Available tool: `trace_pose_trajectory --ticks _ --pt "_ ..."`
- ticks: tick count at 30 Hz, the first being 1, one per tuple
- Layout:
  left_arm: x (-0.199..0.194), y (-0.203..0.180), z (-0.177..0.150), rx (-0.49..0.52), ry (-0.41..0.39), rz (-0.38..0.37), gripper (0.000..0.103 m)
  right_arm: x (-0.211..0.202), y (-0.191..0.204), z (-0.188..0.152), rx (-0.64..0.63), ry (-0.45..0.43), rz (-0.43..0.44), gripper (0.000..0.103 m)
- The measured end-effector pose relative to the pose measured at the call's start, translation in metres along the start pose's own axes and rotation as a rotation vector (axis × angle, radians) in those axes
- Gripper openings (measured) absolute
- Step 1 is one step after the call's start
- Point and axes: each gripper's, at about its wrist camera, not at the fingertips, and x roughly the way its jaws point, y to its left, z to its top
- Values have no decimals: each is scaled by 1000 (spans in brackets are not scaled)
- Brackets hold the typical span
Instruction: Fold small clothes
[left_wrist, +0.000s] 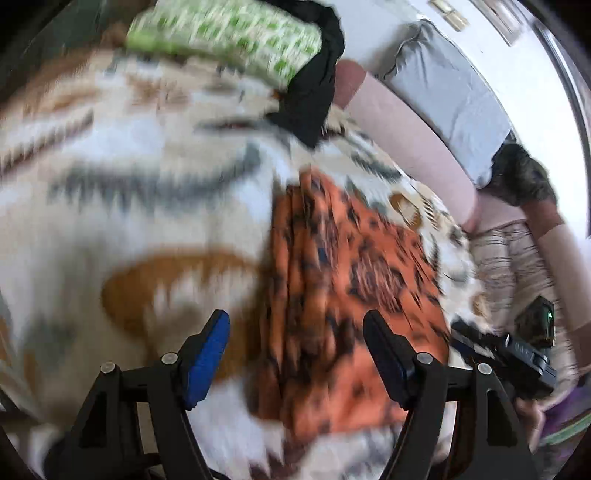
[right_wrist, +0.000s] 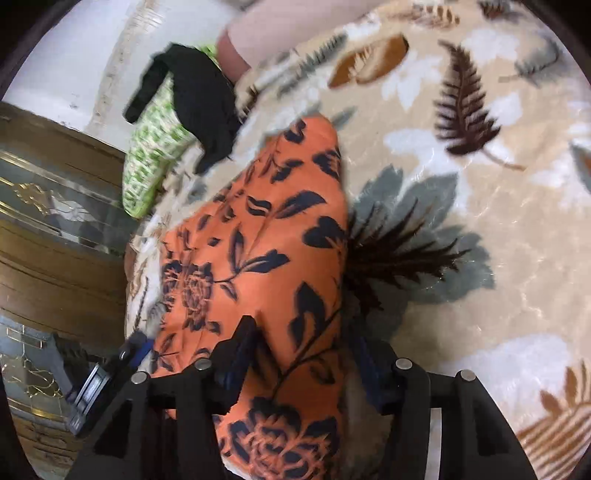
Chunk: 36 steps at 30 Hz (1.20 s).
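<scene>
An orange garment with a dark floral print (left_wrist: 343, 295) lies on a leaf-patterned blanket (left_wrist: 147, 166). My left gripper (left_wrist: 295, 347) is open above the blanket, with the garment's left edge between its fingers. In the right wrist view the same orange garment (right_wrist: 258, 258) runs up from between my right gripper's (right_wrist: 299, 354) open fingers, which straddle its near end. The right gripper also shows in the left wrist view (left_wrist: 509, 354) at the garment's right edge. The left wrist view is blurred.
A green-and-white patterned cloth (left_wrist: 229, 37) and a black garment (left_wrist: 314, 92) lie at the blanket's far edge; both show in the right wrist view (right_wrist: 147, 147), (right_wrist: 207, 107). A grey pillow (left_wrist: 450, 96) and pink bolster (left_wrist: 406, 136) lie at right. A wooden cabinet (right_wrist: 55, 240) stands beside the bed.
</scene>
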Motion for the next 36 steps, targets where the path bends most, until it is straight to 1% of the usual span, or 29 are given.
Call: trace_pose_trajectory --ticks 2,3,4,5,6,7,8,9,11,12,13,14,15,16,18,19,20,21,22,23,25,27,29,31,32,33,34,35,36 --pt "7 5 -14 -18 39 -28 75 -18 14 -8 -63 -46 15 56" --pt "15 8 -21 -21 65 -23 55 -22 26 -11 -102 -55 40 56" --pt "29 17 -28 -62 123 -52 25 -21 36 -12 -130 -53 56 57" --pt "34 29 -31 -151 135 -107 25 -16 46 -14 -165 -36 69 58" --pt "37 45 -31 -254 142 -182 24 -8 52 -16 -193 -7 61 62" --pt "36 51 -30 -296 152 -214 24 -1 50 -19 -200 25 36 62" --pt "35 52 -29 -309 164 -225 24 6 46 -22 -196 57 20 62" --pt "32 47 -28 -283 169 -209 25 9 45 -23 -198 71 30 62" --pt "23 27 -20 -163 154 -157 31 9 43 -23 -200 68 38 62" --pt "18 15 -13 -105 139 -127 44 7 40 -22 -193 70 44 63" --pt "15 7 -6 -71 127 -119 62 6 37 -23 -187 75 53 63" --pt "13 -2 6 -39 94 -128 67 10 40 -21 -185 78 59 63" --pt "15 -7 17 -21 70 -129 71 8 39 -21 -185 82 65 64" --pt "21 -12 31 1 56 -123 71 10 41 -20 -186 84 70 64" --pt "45 -17 57 40 67 -115 70 12 40 -18 -187 85 81 64" --pt "64 -15 69 43 92 -113 65 11 39 -18 -186 86 86 64" --pt "82 -10 77 29 134 -122 49 12 41 -18 -183 85 90 64" --pt "103 -3 85 6 197 -129 23 11 39 -19 -178 86 100 64" --pt "117 5 92 -28 229 -170 23 12 38 -18 -173 88 108 64" --pt "119 11 96 -36 232 -204 23 12 36 -18 -169 91 117 64" --pt "119 15 95 -29 227 -241 23 11 32 -17 -151 97 144 64" --pt "120 23 92 -56 236 -269 26 12 26 -16 -126 103 173 64" --pt "106 16 92 -25 208 -260 30 13 23 -15 -104 115 195 64" --pt "91 -1 94 51 155 -235 49 11 26 -13 -109 127 188 64" --pt "86 -11 98 90 125 -238 51 9 27 -11 -113 131 184 64" --pt "87 -14 101 108 109 -235 51 7 30 -9 -116 134 184 64" --pt "93 -13 108 116 99 -208 51 7 33 -6 -121 137 184 65" --pt "104 -7 115 104 107 -160 47 7 34 -4 -125 137 184 65" --pt "126 3 121 66 155 -111 26 9 36 1 -126 134 185 65"
